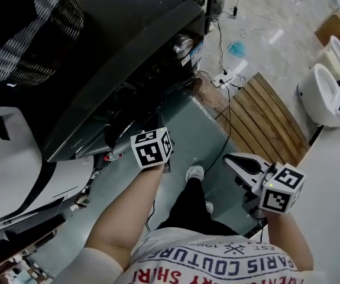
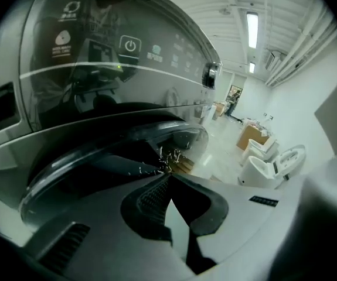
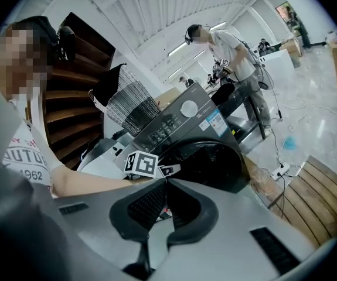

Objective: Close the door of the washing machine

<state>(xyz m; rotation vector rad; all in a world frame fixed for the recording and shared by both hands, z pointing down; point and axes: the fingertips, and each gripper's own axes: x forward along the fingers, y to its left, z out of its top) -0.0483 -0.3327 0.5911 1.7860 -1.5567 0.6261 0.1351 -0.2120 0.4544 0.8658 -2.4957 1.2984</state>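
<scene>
The left gripper (image 2: 167, 177) has its jaws pressed together with nothing between them. Its tips sit right at the curved glass rim of the door (image 2: 109, 151); whether they touch it or hang just off it I cannot tell. The right gripper (image 3: 165, 181) is likewise closed and empty, held well apart from the door and pointing across at the washing machine (image 3: 180, 119).

The door looks to stand out from the machine's dark front, low under the control panel (image 2: 127, 45), so I judge it not yet latched.

The main risk is the contact itself. Two narrow closed tips on a smooth, rounded surface may skid off sideways if the push comes at a slant, and the door would then swing only partway. A push too close to the hinge side would likely move the door without seating the catch. Too sharp a shove could make it bounce back open.

Near the person's shoe (image 1: 194, 172) a cable runs along the floor to a power strip (image 1: 223, 78), which could snag a step forward
</scene>
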